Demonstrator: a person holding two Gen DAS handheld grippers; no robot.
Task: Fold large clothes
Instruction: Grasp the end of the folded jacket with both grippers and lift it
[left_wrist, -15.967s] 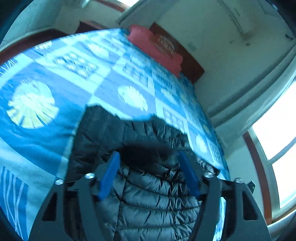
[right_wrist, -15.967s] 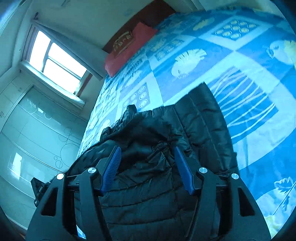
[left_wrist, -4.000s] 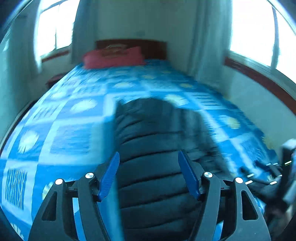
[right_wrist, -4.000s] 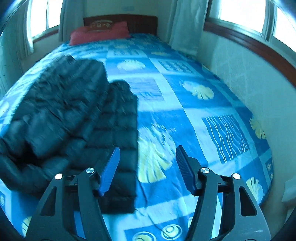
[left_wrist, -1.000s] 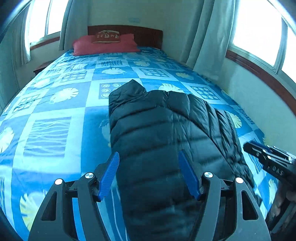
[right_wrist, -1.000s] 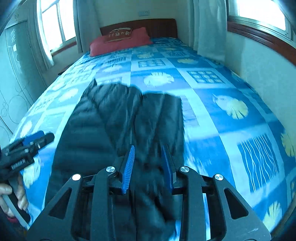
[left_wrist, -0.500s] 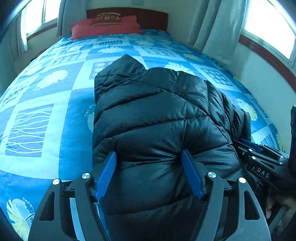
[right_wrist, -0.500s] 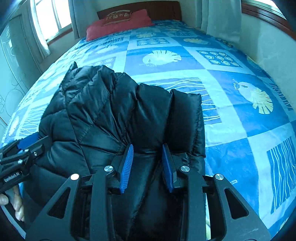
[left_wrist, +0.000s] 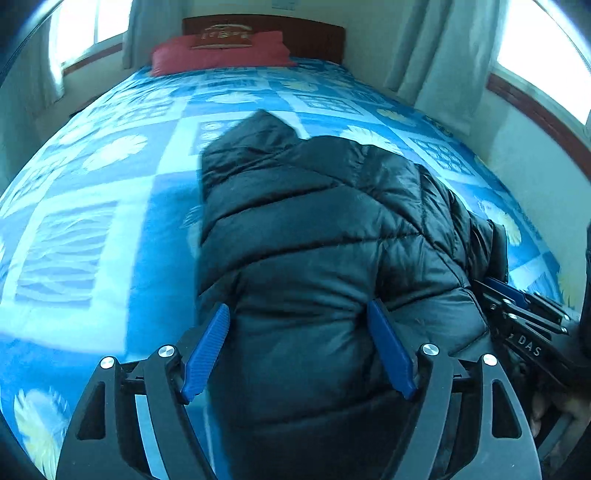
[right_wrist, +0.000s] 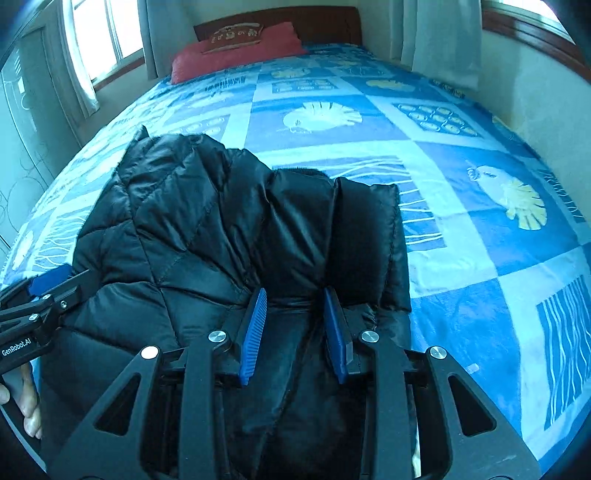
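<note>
Black puffer jacket (left_wrist: 317, 258) lies on the blue patterned bed (left_wrist: 92, 221), folded lengthwise into a long bundle whose axis runs from the near edge, where both tools sit, away toward the red pillow (left_wrist: 221, 51) at the headboard. Its hood end is the far end.

The left gripper (left_wrist: 299, 350) straddles the near part of the bundle; its jaws have just been opening, and the blue fingers (left_wrist: 207, 350) now stand wide on either side of the padding without pinching it. The right gripper (right_wrist: 295, 328), just to the right of it, has its fingers (right_wrist: 255, 328) drawn close together on a ridge of the jacket's near hem, gripping it.

Both tools are at the same near end, so folding the bundle across its length would likely mean carrying this end forward over the far one. The right one already has a hold; the left would need to close first.
</note>
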